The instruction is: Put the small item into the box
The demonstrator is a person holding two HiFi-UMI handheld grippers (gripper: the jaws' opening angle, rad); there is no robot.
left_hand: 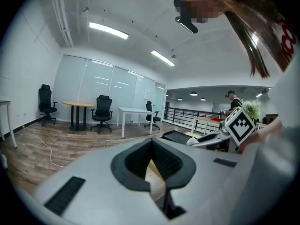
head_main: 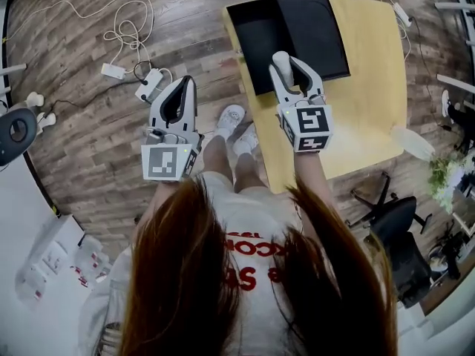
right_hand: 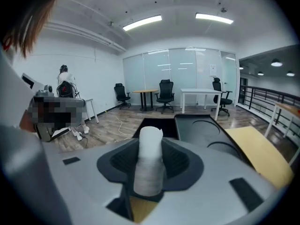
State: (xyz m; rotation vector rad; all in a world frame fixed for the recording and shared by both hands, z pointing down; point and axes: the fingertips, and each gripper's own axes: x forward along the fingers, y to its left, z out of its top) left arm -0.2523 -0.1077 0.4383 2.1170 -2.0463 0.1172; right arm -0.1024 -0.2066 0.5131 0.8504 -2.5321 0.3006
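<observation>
Right gripper [head_main: 288,64] is clenched on the small white cylindrical item [right_hand: 149,158], which I hold at the open black box's [head_main: 252,28] near edge, drop-in not yet done; left gripper [head_main: 184,84] closed, empty.

The white item's [right_hand: 149,161] lower end is hidden between the right tool's [right_hand: 150,146] pads; what it is cannot be told. That tool also covers the black box's [right_hand: 187,125] near edge.

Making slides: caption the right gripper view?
Right tongs clamp a white roll, with the open black box ahead on the yellow table.
</observation>
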